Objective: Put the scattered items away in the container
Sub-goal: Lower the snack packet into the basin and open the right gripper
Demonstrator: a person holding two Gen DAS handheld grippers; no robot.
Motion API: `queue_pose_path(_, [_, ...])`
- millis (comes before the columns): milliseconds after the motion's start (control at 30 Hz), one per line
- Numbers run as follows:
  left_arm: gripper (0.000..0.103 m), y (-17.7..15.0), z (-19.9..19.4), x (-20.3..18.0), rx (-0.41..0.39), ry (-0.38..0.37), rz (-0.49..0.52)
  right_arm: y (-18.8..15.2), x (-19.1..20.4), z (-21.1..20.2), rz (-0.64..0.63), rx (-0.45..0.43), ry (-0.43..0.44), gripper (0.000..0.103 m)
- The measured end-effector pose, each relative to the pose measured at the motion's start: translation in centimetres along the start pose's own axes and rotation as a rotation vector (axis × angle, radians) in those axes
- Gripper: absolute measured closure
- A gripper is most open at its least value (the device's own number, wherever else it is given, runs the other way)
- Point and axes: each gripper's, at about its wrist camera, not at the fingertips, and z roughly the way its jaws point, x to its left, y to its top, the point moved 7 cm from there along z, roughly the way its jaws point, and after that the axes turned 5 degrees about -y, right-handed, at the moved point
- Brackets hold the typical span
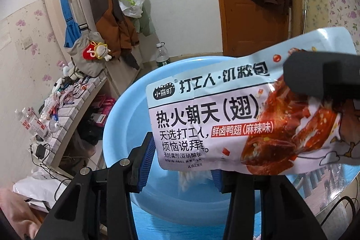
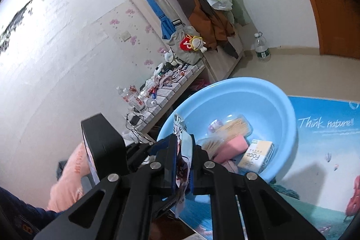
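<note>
Right claw (image 2: 182, 164): blue pads closed tight on pale-blue & white printed snack pouch (image 2: 183, 150), pinched edge-on, held up over near rim of basin.
Left claw (image 1: 180, 161): pads spread wide apart, nothing between them; snack pouch (image 1: 236, 114) hangs just in front, above it, gripped at its right end by the other claw.
Basin: round light-blue plastic basin (image 2: 281, 105) on picture-printed worktop (image 2: 326, 150), just beyond both claws.
In basin: yellow & white tissue pack (image 2: 256, 155), pink sponge block (image 2: 231, 145), clear-wrapped pack of pale sticks (image 2: 234, 126), lying close together.
Far: clear plastic water bottle (image 2: 262, 47) on floor by wall.
</note>
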Motion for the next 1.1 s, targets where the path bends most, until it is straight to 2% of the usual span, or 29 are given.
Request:
queue_pose_path(267, [0.056, -0.5, 1.2, 0.3, 0.025, -0.012, -0.015, 0.8, -1.5, 1.8, 0.055, 0.005, -0.007, 0.095])
queue_pose_path(367, [0.050, -0.6, 1.3, 0.5, 0.025, -0.007, -0.025, 1.1, -2.1, 2.4, 0.085, 0.004, -0.002, 0.095])
queue_pose_path(467, [0.040, -0.7, 1.3, 0.7, 0.027, 0.003, -0.029, 1.2, -2.8, 2.7, 0.118, 0.001, 0.003, 0.095])
queue_pose_path(533, [0.020, -0.7, 1.1, 1.1, 0.025, 0.005, -0.044, 1.5, -2.9, 2.9, 0.132, -0.002, 0.006, 0.096])
queue_pose_path(600, [0.013, -0.8, 0.8, 1.5, 0.018, -0.005, -0.055, 1.8, -3.0, 2.9, 0.135, -0.010, 0.003, 0.097])
queue_pose_path(867, [0.005, -1.6, -0.6, 1.9, -0.011, 0.008, -0.028, 2.0, -3.8, 3.7, 0.143, -0.007, -0.030, 0.096])
queue_pose_path(1100, [0.004, -2.4, -1.9, 2.9, -0.021, -0.001, -0.015, 1.5, -4.4, 4.7, 0.149, 0.014, -0.052, 0.096])
